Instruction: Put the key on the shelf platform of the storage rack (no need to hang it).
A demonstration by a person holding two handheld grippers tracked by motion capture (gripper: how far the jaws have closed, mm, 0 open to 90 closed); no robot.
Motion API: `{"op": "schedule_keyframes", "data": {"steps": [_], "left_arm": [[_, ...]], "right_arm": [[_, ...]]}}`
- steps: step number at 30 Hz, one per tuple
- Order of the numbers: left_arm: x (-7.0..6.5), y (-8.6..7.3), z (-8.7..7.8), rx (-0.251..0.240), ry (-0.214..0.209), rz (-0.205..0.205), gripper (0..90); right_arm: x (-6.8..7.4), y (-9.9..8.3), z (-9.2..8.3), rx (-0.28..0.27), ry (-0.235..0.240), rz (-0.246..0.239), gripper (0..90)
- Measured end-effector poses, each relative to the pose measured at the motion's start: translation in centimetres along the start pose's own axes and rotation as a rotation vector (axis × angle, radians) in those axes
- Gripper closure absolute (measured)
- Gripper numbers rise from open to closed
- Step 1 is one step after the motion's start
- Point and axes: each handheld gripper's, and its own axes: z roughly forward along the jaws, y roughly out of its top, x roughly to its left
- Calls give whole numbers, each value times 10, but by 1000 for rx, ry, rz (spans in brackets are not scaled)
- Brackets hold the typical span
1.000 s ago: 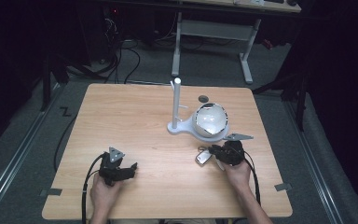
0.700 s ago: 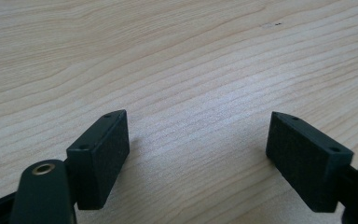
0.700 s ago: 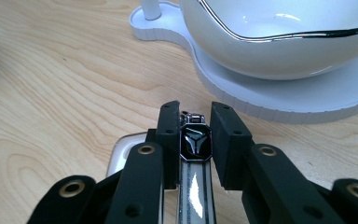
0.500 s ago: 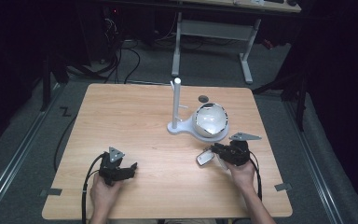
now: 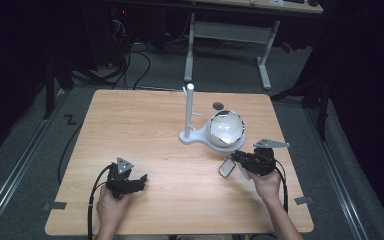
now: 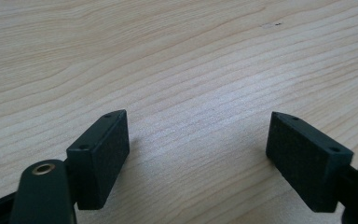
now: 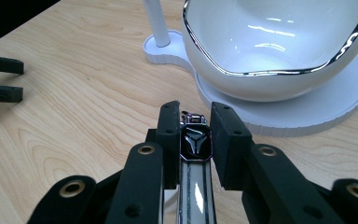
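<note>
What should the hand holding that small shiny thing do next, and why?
Probably carry it forward over the white chrome-rimmed bowl. The right gripper is shut on the slim black-tipped shiny object, clear of the wooden table, with the bowl just ahead.

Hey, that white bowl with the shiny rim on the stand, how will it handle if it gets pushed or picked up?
The white bowl looks glossy and rigid, so probably slippery in the tongs and breakable if knocked. Its rounded underside sits on the stand's flat disc, so a push might rock or slide it. It looks thick-walled, likely fairly heavy.
</note>
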Motion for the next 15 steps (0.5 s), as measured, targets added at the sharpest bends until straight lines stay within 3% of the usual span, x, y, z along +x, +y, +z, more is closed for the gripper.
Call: {"op": "schedule_keyframes", "data": {"steps": [15], "left_arm": [[0, 0, 0, 0, 0, 0, 216]], "right_arm": [[-4, 8, -25, 23, -42, -53, 746]]}}
